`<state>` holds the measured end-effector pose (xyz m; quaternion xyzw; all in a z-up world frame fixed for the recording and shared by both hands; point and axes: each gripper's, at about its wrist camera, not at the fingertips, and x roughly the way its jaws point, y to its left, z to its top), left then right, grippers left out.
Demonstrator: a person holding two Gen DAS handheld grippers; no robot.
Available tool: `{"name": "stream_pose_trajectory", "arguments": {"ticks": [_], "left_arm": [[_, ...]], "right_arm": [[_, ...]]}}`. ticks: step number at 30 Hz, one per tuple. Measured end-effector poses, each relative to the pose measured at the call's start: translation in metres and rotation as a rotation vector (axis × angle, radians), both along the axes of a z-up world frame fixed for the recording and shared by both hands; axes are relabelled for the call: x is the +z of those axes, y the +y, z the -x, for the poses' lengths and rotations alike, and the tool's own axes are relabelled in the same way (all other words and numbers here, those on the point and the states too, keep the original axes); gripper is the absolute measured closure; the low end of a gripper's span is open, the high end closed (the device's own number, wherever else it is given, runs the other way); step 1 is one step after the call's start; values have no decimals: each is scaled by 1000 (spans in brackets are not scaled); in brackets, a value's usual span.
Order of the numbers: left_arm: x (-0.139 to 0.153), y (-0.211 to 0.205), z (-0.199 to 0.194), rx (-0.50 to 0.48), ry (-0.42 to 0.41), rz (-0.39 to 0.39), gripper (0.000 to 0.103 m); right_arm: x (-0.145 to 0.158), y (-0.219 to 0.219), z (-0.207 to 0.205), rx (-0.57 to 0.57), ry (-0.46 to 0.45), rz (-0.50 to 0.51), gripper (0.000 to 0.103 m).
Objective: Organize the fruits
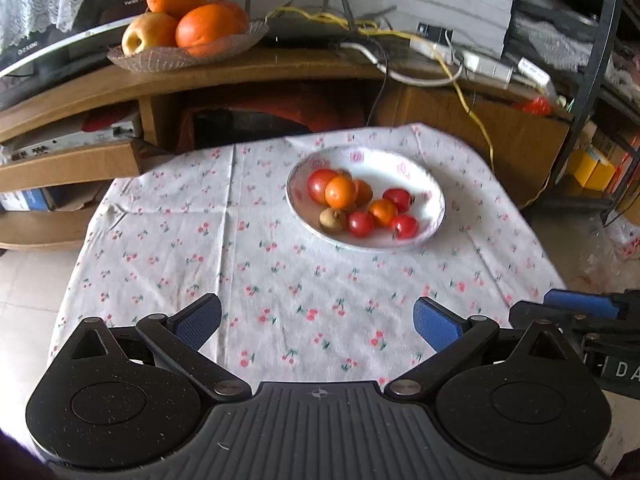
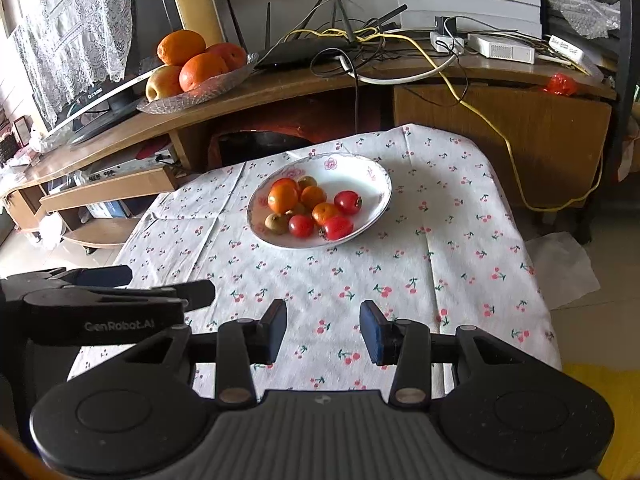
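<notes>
Both of your grippers are released and carry nothing. Your left gripper [image 1: 318,322] has its blue-padded fingers [image 1: 436,322] spread wide over the near edge of the table; your right gripper [image 2: 323,332] has its fingers [image 2: 374,332] parted more narrowly, also over the near edge. They hang side by side, each visible at the margin of the other's view.

Task item: the white shallow ceramic plate with pink floral print [image 1: 424,184], standing on the white cherry-print tablecloth [image 1: 256,264] toward the far edge of the table. It holds a mixed heap: small red tomatoes [image 2: 348,202], small orange tangerines [image 2: 283,199] and a brown-green kiwi-like fruit [image 2: 277,224]. The pieces touch one another, crowded to the plate's left half; its right half is bare.

Governing relation: the plate lies straight ahead and well apart from both sets of fingers, slightly right of centre for your left gripper, slightly left of centre for your right. Neither is clearly nearer. The fruits are round, so no long axis constrains the approach.

Room: the cloth between fingers and plate is unobstructed, as is the cloth to the left and right of the plate. Beyond the far edge, the wooden TV stand [image 2: 304,80] carries a clear glass dish of large oranges and an apple [image 2: 192,92]; in my judgement, a possible destination.
</notes>
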<state>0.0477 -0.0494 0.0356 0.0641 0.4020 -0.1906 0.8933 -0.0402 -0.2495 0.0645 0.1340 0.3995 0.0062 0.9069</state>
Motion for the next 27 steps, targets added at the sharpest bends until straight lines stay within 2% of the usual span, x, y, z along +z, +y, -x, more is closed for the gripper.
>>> {"name": "stream_pose_trajectory", "arguments": {"ticks": [7, 11, 23, 27], "left_arm": [[-3, 3, 12, 10, -12, -5, 0], [-2, 2, 19, 17, -41, -33, 0], [-3, -4, 25, -1, -28, -70, 0], [-3, -6, 24, 13, 6, -97, 0]], "right_arm": [[-3, 6, 5, 0, 14, 3, 64], [-7, 8, 7, 1, 26, 7, 64], [-12, 11, 9, 6, 41, 3, 64], [-14, 12, 9, 5, 53, 4, 64]]}}
